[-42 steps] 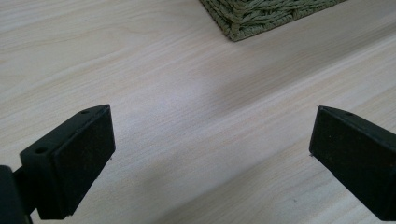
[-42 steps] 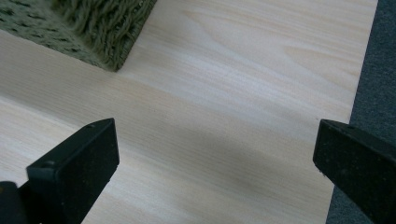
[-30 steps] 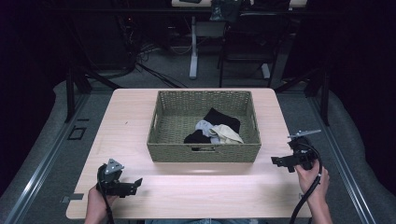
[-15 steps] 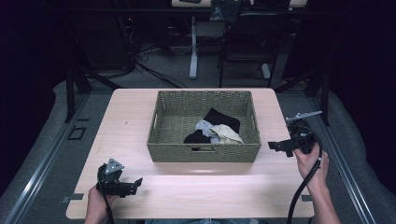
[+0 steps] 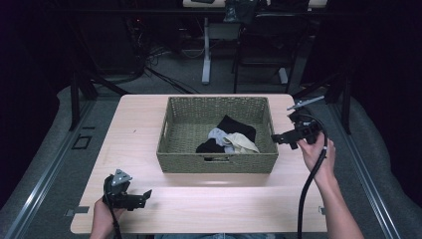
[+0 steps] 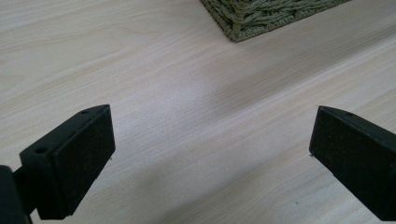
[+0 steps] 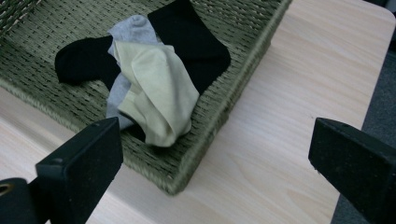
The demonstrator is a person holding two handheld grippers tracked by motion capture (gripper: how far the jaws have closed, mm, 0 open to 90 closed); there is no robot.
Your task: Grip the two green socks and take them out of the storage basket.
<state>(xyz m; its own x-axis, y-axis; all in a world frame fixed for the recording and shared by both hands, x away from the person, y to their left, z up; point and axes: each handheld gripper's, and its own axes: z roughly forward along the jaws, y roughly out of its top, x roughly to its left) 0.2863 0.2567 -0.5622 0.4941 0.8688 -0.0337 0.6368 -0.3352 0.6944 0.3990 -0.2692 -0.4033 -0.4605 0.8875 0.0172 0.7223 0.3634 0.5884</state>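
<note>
Item: heap of socks (image 5: 228,138) (black, grey, cream) lying in the near right part of the woven basket (image 5: 169,124) at mid-table. Right gripper (image 5: 276,140), jaws spread wide and empty, hangs just outside the basket's right wall; the cream sock (image 7: 156,93) lies ahead and to its left, long axis running toward that wall. Left gripper (image 5: 144,197), likewise agape and empty, sits at the near table edge, well apart; the right is nearer.

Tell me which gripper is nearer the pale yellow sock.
Right. The right gripper hovers open just beside the basket near the pale yellow sock; the left gripper sits open at the table's near edge.
</note>
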